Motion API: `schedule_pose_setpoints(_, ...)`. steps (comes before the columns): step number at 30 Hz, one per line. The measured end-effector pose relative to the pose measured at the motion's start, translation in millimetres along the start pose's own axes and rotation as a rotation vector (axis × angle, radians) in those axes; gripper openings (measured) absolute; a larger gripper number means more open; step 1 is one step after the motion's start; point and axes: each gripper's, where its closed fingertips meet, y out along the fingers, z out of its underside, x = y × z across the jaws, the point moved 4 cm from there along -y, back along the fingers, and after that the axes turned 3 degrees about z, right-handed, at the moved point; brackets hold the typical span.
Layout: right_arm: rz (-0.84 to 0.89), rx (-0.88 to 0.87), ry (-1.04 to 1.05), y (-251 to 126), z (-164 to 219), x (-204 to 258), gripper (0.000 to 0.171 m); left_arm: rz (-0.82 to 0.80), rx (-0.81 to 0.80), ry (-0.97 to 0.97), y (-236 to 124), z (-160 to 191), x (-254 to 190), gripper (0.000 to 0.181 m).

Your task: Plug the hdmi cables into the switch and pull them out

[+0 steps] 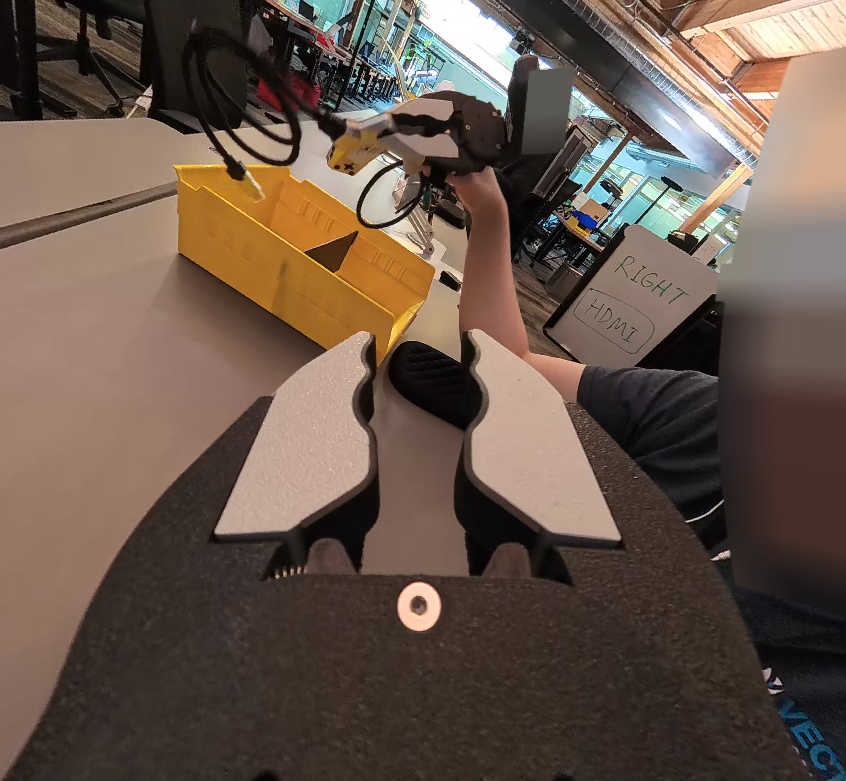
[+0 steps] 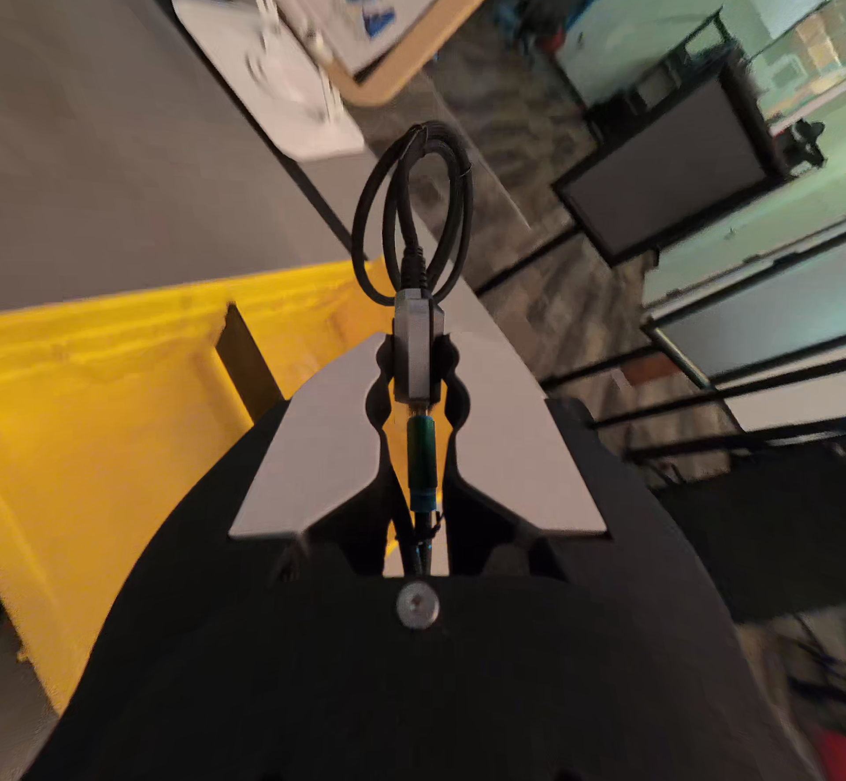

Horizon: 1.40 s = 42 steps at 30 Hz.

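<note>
My right gripper (image 2: 416,340) is shut on a small grey switch box (image 2: 414,347). A black HDMI cable (image 2: 412,209) comes out of the box's far end in loops. A green plug (image 2: 422,452) sits in its near end, between my fingers. In the left wrist view, a hand holds the right gripper (image 1: 361,131) high above the table with the switch (image 1: 345,150). The cable loops (image 1: 247,95) dangle from it, and a loose plug end (image 1: 247,184) hangs over the yellow bin (image 1: 297,264). My left gripper (image 1: 419,347) is open and empty, low over the table.
The yellow bin (image 2: 114,392) stands on the grey table (image 1: 114,347). A black textured oval object (image 1: 430,383) lies just beyond my left fingertips. The person's forearm (image 1: 490,278) rises at the right. A whiteboard (image 1: 636,296) stands off the table's right side. Left tips to right tips: about 35 cm.
</note>
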Motion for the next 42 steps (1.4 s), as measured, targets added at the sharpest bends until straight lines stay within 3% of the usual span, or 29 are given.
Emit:
schedule_pose_setpoints(3, -0.030, 0.137, -0.057, -1.2, 4.9, 9.5, 0.019, -0.001, 0.007, -0.001, 0.7, 1.3, 0.4, 0.035)
schedule_pose_setpoints(7, -0.088, 0.173, -0.023, -21.5, 5.4, 16.4, 0.019, 0.009, 0.006, -0.011, 0.8, 1.4, 1.3, 0.035)
schedule_pose_setpoints(11, -0.278, 0.194, -0.036, -27.6, 1.2, 15.4, 0.019, 0.026, -0.004, -0.040, 1.9, 1.3, 4.8, 0.035)
schedule_pose_setpoints(15, -0.452, 0.427, -0.074, -12.7, 2.2, -8.0, 0.019, 0.046, 0.006, -0.048, 6.4, 2.8, 3.3, 0.034)
schedule_pose_setpoints(21, -0.605, 0.731, -0.181, 45.8, 11.0, -13.3, 0.019, 0.051, 0.035, -0.041, 13.2, 7.8, 2.2, 0.034)
schedule_pose_setpoints(24, -0.655, 0.699, -0.203, 79.5, 16.8, -5.4, 0.019, 0.053, 0.042, -0.043, 14.8, 9.6, 2.1, 0.034)
schedule_pose_setpoints(30, -0.692, 0.596, -0.119, 109.0, 49.5, 9.6, 0.019, 0.072, 0.062, -0.053, 19.6, 13.3, 2.6, 0.034)
schedule_pose_setpoints(37, -0.623, 0.685, -0.298, 116.5, 64.4, 12.8, 0.026, 0.088, 0.088, -0.061, 24.1, 18.0, 2.2, 0.034)
schedule_pose_setpoints(42, -0.492, 0.692, -0.403, 111.2, 44.9, -8.3, 0.030, 0.089, 0.065, -0.053, 19.8, 12.4, -1.1, 0.034)
